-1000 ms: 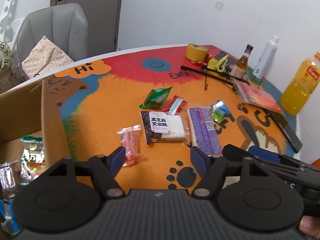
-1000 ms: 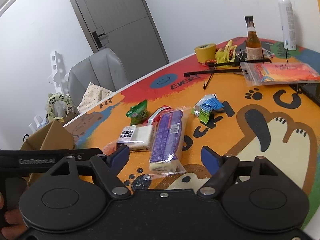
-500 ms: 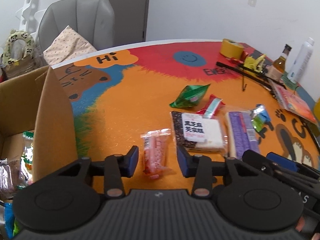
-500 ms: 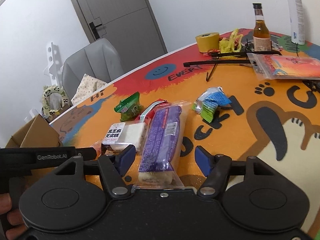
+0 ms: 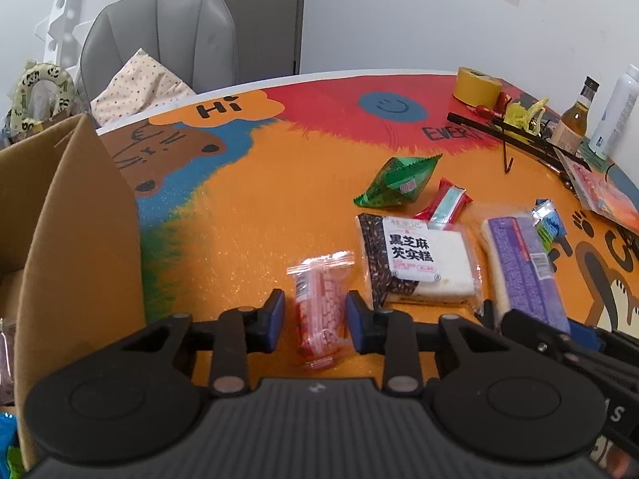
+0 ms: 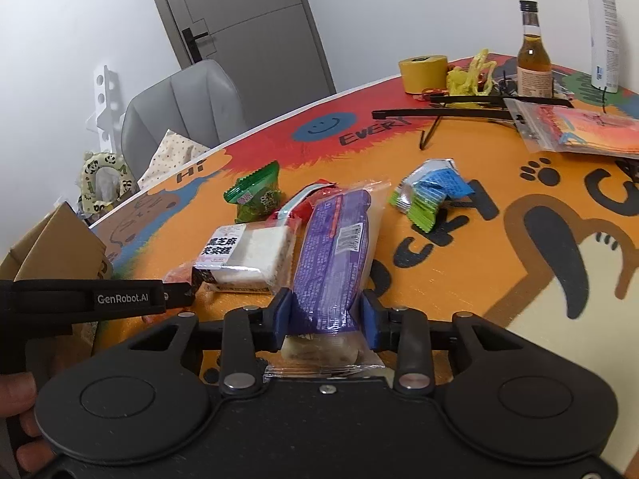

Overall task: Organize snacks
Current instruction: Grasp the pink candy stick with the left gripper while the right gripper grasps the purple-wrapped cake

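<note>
Snacks crowd together: left tongs (image 5: pixel 315 321) closing around pink packet (image 5: pixel 319 311), right tongs (image 6: pixel 325 317) clamped on purple cake (image 6: pixel 333 255).

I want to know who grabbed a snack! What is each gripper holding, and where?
Right gripper pinches the purple packet by its near end. Left gripper's jaws flank the pink packet; contact unclear.

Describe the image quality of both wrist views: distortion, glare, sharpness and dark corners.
Left wrist view: strong fisheye bend, the table edge curves, corners are black; soft glare on the orange mat beside the pink snack packet; packets sharp. Right wrist view: same barrel distortion, the door leans; lighting even, shadows faint; the purple cake pack is sharp, its clear wrapper glinting.
</note>
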